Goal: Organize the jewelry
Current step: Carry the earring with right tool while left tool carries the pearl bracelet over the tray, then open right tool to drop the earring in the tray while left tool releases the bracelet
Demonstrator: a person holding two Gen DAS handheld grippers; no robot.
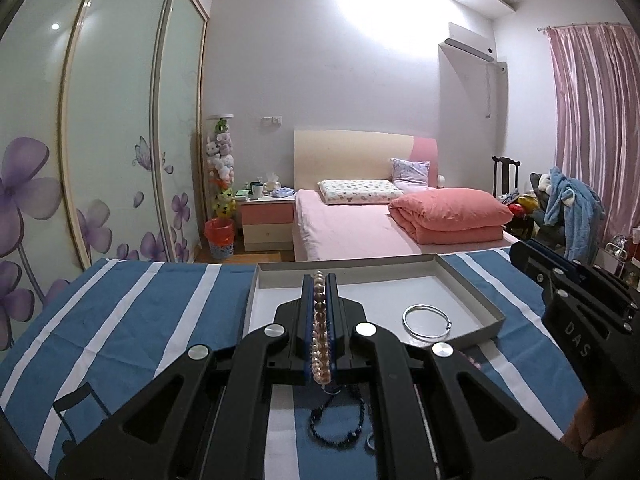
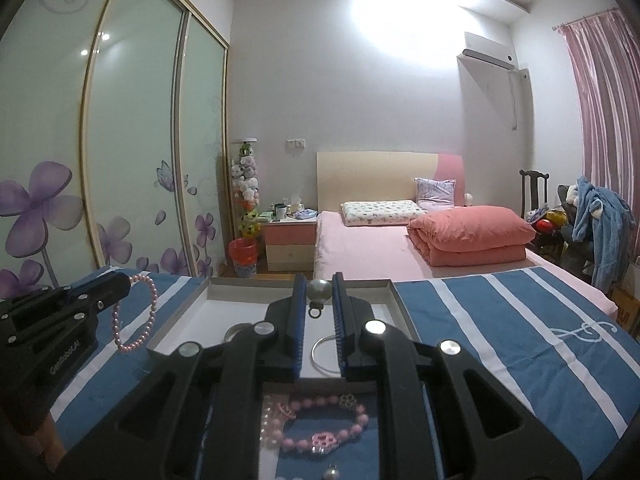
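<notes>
1. Looks like we're mid-carry: both claws have a piece picked up and are heading for the grey tray (image 1: 476, 292) sitting on the blue striped cloth (image 1: 132, 312).
2. Left claw (image 1: 320, 280) is clamped tight on a pink pearl bracelet (image 1: 319, 332); in the right wrist view the loop dangles off its tips, over the cloth just left of the tray.
3. Right claw (image 2: 319, 280) is pinched on a pearl pendant (image 2: 319, 291) right at its fingertips, hanging above the tray's near part.
4. Already in the tray: a silver bangle (image 1: 427, 321). Not yet sorted, down on the cloth below the claws: a dark bead bracelet (image 1: 340, 424) and a pink charm bracelet (image 2: 324, 426).
5. Next move, I'd guess: lower each piece onto bare tray floor, clear of the bangle, then let go gently so the pendant doesn't roll.
6. Pose-wise, both claws point forward and tip slightly down, side by side, left one a bit behind the tray's left edge.
</notes>
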